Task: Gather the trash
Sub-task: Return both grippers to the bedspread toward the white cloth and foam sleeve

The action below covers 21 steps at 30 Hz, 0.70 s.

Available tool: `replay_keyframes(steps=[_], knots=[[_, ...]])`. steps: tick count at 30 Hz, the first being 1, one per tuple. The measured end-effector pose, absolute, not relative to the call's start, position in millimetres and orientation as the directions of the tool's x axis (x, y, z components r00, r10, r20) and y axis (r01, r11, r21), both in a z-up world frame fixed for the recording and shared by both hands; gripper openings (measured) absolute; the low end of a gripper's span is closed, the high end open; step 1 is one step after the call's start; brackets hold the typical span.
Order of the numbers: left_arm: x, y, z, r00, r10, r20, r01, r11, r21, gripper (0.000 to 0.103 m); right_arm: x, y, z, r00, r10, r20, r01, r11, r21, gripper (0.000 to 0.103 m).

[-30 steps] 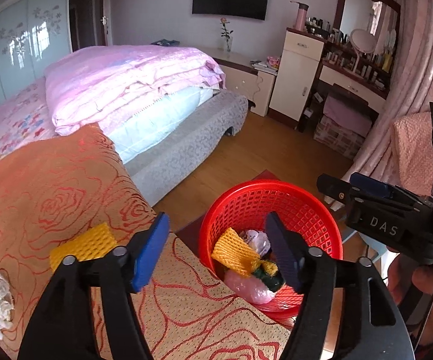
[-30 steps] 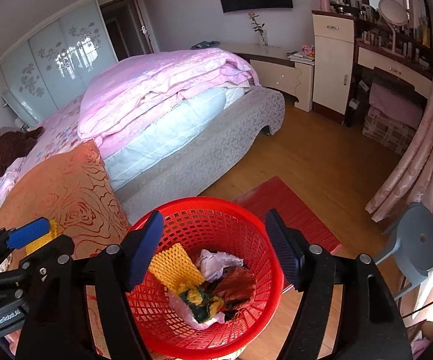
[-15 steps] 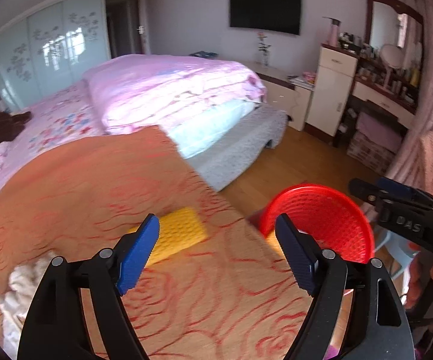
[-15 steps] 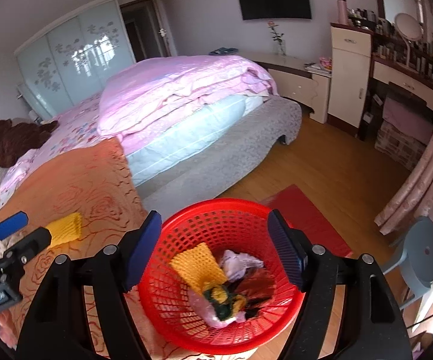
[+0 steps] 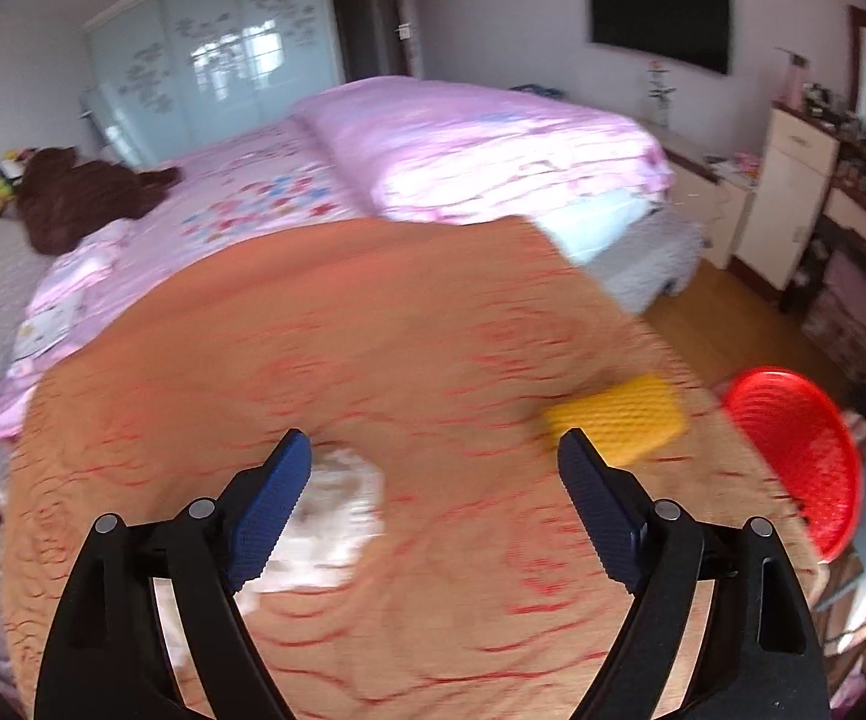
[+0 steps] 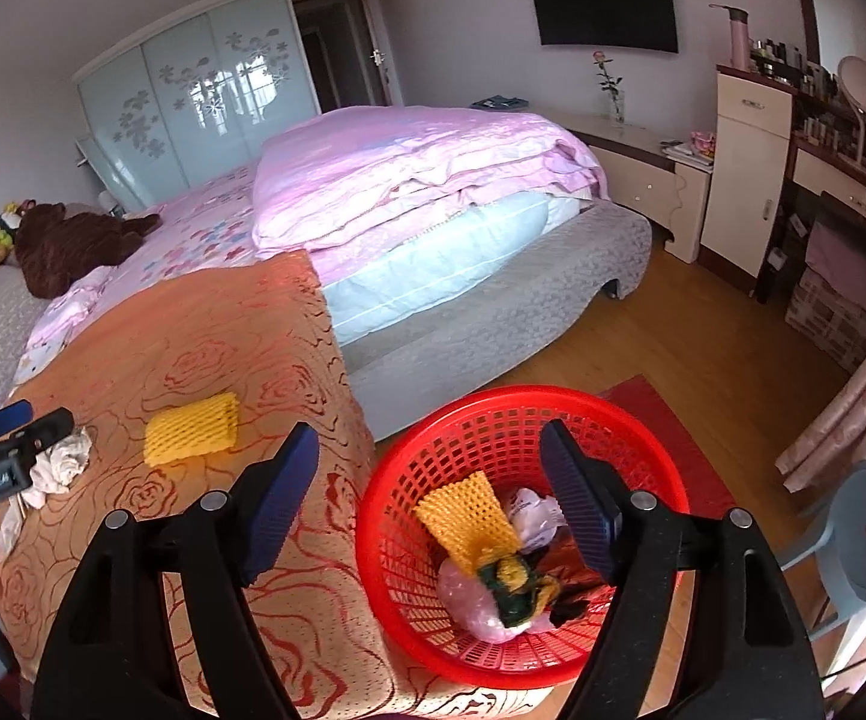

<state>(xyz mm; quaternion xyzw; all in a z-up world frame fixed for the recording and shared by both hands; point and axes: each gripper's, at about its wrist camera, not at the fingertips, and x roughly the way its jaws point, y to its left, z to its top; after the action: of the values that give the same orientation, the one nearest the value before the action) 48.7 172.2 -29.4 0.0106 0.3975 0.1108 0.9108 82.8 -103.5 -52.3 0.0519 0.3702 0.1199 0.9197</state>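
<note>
A red mesh basket (image 6: 451,468) stands at the right edge of the orange rose-patterned cloth (image 6: 222,360); it holds a yellow foam net, a pink bag and other scraps. A yellow foam net (image 6: 191,433) lies on the cloth, also in the left wrist view (image 5: 619,417). A crumpled white tissue (image 5: 336,516) lies just beyond my open, empty left gripper (image 5: 433,498), close to its left finger. The tissue also shows in the right wrist view (image 6: 63,459) beside the left gripper (image 6: 6,426). My right gripper (image 6: 429,492) is open and empty above the basket's near left rim.
A bed with a pink folded quilt (image 6: 420,174) lies behind the cloth. A brown plush toy (image 6: 72,240) lies on the bed. A grey stool (image 6: 865,534) stands right of the basket. A dresser (image 6: 751,162) and wooden floor are at the right.
My left gripper has swung left, away from the basket, and now faces the white tissue. The right gripper has shifted slightly left and stays over the basket.
</note>
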Motion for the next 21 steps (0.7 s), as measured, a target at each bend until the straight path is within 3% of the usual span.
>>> replay_keyframes(steps=[5,14,21], knots=[[48,212,-45,0.593,0.266,-0.76,-0.27,0.955,0.123,0.081,81,-100,-52,0.693,0.267,-0.669,-0.193,0.964,0.185,0.074],[53,221,-67,0.569,0.185,-0.801,-0.226,0.972,0.064,0.079,80,-85,-57,0.675,0.285,-0.68,-0.219,0.958,0.184,0.074],[56,224,-81,0.554,0.228,-0.8,-0.245,0.964,0.106,0.045,79,-73,-62,0.658,0.295,-0.693,-0.238,0.954,0.18,0.074]])
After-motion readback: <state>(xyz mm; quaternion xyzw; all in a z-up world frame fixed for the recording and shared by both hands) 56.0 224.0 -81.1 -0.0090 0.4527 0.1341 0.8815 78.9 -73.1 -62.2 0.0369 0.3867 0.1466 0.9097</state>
